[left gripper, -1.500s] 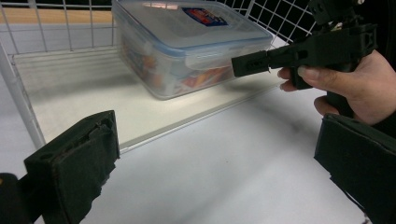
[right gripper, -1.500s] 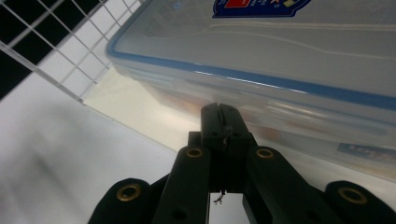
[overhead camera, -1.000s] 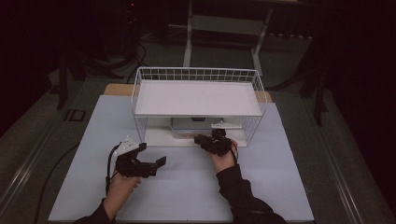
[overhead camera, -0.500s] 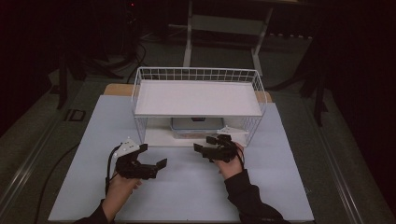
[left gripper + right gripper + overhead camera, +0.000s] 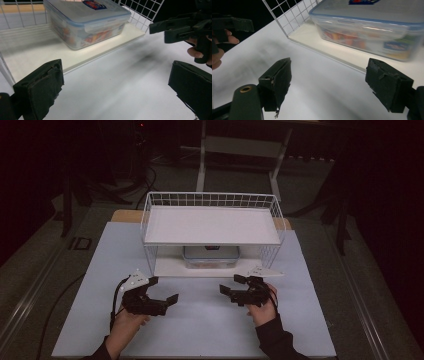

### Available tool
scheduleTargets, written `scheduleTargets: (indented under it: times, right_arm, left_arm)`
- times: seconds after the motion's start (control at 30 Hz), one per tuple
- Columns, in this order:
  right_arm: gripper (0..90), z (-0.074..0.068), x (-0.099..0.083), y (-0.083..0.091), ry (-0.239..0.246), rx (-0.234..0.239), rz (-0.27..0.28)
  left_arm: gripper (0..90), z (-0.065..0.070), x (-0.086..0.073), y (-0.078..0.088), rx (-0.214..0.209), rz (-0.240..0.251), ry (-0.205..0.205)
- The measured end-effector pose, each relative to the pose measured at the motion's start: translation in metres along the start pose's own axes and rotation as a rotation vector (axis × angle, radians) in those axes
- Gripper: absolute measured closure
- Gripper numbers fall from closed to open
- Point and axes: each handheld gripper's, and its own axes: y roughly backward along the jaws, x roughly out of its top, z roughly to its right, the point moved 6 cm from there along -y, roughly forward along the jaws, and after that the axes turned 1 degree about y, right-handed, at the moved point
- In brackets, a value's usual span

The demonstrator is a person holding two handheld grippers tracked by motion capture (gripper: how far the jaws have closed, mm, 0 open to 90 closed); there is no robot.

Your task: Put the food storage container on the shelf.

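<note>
High view: a white wire rack [image 5: 212, 217] stands on the pale tabletop [image 5: 100, 250], and a clear plastic box [image 5: 210, 256] with a blue-edged lid sits on its low shelf [image 5: 170, 268], under the upper shelf and toward the back. Both tongs lie in front of the rack, well apart from each other and from the box.

On the left side, the left tongs [image 5: 161, 290] hover just over the tabletop with jaws spread wide and nothing between them. The left gripper view looks past them [image 5: 115, 87] at the box [image 5: 85, 22], which holds colourful packets, and at the other tongs farther off.

On the right side, the right tongs [image 5: 231, 285] are held in a hand [image 5: 263, 312] just before the shelf's front edge. Their jaws have just been opening and now stand wide, empty. The right gripper view shows them [image 5: 328, 82] facing the box [image 5: 372, 27], with only bare tabletop between the pads.
</note>
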Motion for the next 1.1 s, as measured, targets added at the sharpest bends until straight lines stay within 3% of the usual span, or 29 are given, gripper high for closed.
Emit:
scheduleTargets:
  times: [0.13,0.2,0.53,0.6,0.8,1.1]
  right_arm:
    - [21.1,0.003,-0.006,0.011,0.002,-0.015,0.004]
    - [21.2,0.005,-0.012,0.017,0.017,-0.044,-0.005]
    - [21.1,0.007,-0.029,0.036,0.002,-0.056,-0.01]
    - [21.1,0.009,-0.037,0.04,0.016,-0.08,-0.028]
    - [21.1,0.014,-0.049,0.05,-0.003,-0.1,-0.037]
    - [21.1,0.023,-0.053,0.057,-0.015,-0.125,-0.033]
  left_arm:
    - [0.0,0.001,-0.004,0.0,0.0,-0.008,-0.007]
    - [0.0,0.001,-0.006,0.0,0.002,-0.016,-0.009]
    - [0.0,0.005,-0.011,-0.001,-0.01,-0.023,-0.017]
    - [0.0,0.006,-0.013,-0.003,-0.009,-0.037,-0.025]
    - [0.0,0.007,-0.016,-0.004,-0.013,-0.046,-0.031]
    - [0.0,0.006,-0.016,-0.005,-0.015,-0.045,-0.027]
